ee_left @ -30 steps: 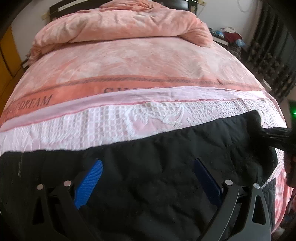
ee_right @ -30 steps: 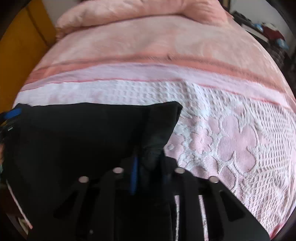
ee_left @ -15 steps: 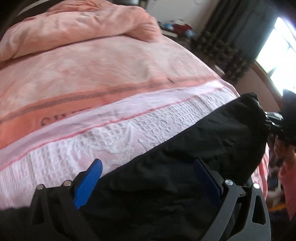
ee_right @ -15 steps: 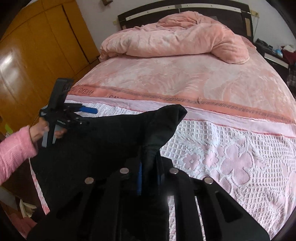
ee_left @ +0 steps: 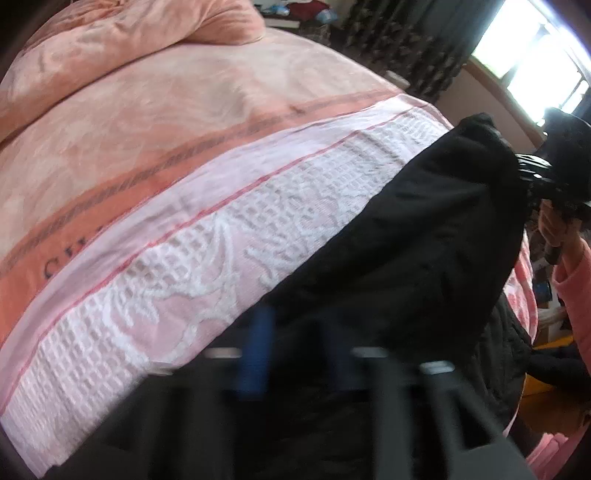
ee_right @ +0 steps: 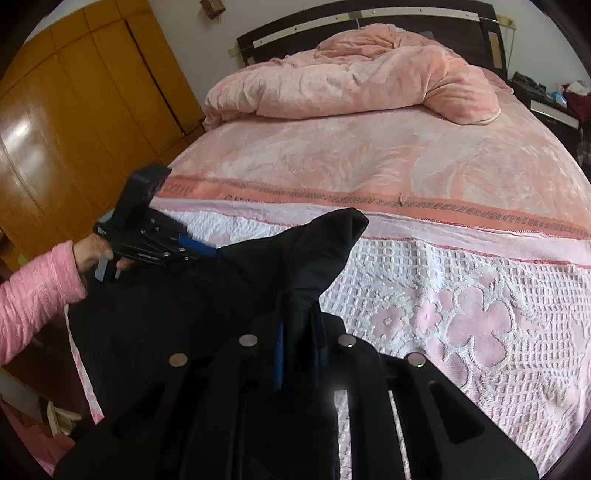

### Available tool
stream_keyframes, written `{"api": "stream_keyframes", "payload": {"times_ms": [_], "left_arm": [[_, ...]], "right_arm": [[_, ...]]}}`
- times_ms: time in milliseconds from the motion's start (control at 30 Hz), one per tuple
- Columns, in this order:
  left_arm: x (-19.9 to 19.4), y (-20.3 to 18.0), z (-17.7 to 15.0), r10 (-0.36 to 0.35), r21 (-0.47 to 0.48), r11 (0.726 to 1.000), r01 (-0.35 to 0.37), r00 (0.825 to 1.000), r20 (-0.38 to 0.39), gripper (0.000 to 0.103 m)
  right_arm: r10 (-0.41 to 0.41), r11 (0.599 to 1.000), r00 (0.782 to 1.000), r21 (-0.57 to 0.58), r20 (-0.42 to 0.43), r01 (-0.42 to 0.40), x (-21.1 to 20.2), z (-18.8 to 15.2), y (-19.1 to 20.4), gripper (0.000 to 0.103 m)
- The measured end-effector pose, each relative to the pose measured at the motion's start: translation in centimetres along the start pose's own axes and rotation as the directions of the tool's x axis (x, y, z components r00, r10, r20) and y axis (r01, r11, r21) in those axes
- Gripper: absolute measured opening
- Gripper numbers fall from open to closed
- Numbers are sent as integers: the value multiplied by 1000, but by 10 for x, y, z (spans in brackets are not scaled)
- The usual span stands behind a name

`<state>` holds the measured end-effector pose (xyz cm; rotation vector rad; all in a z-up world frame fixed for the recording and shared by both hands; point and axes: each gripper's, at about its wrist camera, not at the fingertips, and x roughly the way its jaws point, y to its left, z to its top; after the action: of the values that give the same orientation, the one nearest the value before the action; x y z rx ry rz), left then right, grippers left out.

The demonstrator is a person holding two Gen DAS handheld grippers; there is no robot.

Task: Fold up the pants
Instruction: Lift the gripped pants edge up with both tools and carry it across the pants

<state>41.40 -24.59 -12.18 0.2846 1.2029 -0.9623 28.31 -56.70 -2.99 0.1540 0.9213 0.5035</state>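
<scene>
My right claw (ee_right: 297,354) is pinched tight on a bunch of the black pants (ee_right: 192,314). The cloth sticks up past my blue pads (ee_right: 277,354) in a pointy peak, just in front of the claw. The rest of the pants hang down and spread away to the left side of this claw. Over there my left claw (ee_right: 201,248) is at the far edge of the pants, with its blue tips right at the cloth. My left hand (ee_right: 92,254) holds its handle, and I have a pink sleeve (ee_right: 33,295) on. The left claw has just been closing. In its own camera it is blurry, but the blue pads (ee_left: 256,354) are now close together with black cloth between them, so it is holding the pants too. From that side, the pants stretch away to the right, up to my right claw (ee_left: 532,173). Under both claws is the bed (ee_right: 461,288) with a white and pink bumpy cover. Far past the claws a fluffy pink blanket (ee_right: 351,85) is piled up by the dark headboard (ee_right: 369,18).
</scene>
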Motion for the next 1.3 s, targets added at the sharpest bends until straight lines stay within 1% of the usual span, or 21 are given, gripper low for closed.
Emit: {"api": "stream_keyframes", "payload": {"times_ms": [33,133,267,367,400,433,467,500,533,567,667,767,800,900,1000,1033,1067,1100,1167,1233,1300], "left_arm": [[-1,2,-2,-3,-11,1000,3,1000,3,0],[-16,-2,-9,24,-31,999,-21,996,86,0],[-50,-3,-16,58,-80,996,-41,973,225,0],[-65,-9,-15,78,-59,996,-66,964,254,0],[-69,-9,-12,53,-55,998,-41,969,241,0],[-69,-9,-10,23,-59,998,-10,975,220,4],[-69,-8,-6,5,-69,998,9,979,204,24],[-68,-7,-2,-15,-75,997,31,981,194,40],[-69,-8,1,-24,-69,997,38,980,196,72],[-69,-10,2,-22,-55,998,34,978,206,81],[-70,-18,9,-54,40,998,46,976,212,81],[-61,-29,14,-144,147,981,127,983,112,82],[-53,-32,16,-148,193,972,136,988,52,82],[-40,-39,16,-106,288,952,104,994,-6,82],[-30,-38,17,-156,297,940,169,986,-66,82],[-26,-36,16,-170,292,938,189,981,-90,78],[-22,-35,15,-171,292,936,197,979,-109,59],[-17,-34,12,-166,291,936,200,977,-137,50],[-12,-31,6,-176,282,933,222,968,-178,21],[-14,-30,2,-183,288,931,224,970,-162,11],[-17,-25,-1,-178,278,938,206,977,-121,8]], "right_arm": [[-1,1000,1000,2,4,1,-1,0,0,10],[2,1000,1000,12,24,-3,-5,3,3,10],[0,1000,999,3,48,0,-11,8,11,10],[26,1000,997,-17,75,-25,-19,12,20,10],[41,999,995,-36,89,-38,-25,15,25,10],[51,998,994,-51,100,-46,-29,16,30,11],[59,996,992,-67,109,-52,-34,17,34,11],[69,994,991,-87,116,-59,-39,18,39,11],[72,993,990,-97,118,-61,-42,18,41,11],[74,992,990,-108,119,-61,-45,18,44,11],[68,990,992,-132,108,-54,-48,18,47,11],[79,987,992,-146,99,-64,-49,17,47,11],[85,987,992,-148,97,-70,-48,16,47,11],[89,985,992,-158,90,-74,-46,13,47,11],[87,986,993,-150,81,-74,-42,11,44,11],[84,987,993,-146,80,-72,-40,11,42,11],[84,987,993,-142,79,-72,-39,11,41,11],[85,988,993,-138,78,-74,-38,11,40,11],[89,988,993,-135,78,-78,-35,10,40,11],[92,988,992,-129,91,-80,-34,11,40,11],[101,990,989,-113,109,-89,-34,13,40,11]]}}
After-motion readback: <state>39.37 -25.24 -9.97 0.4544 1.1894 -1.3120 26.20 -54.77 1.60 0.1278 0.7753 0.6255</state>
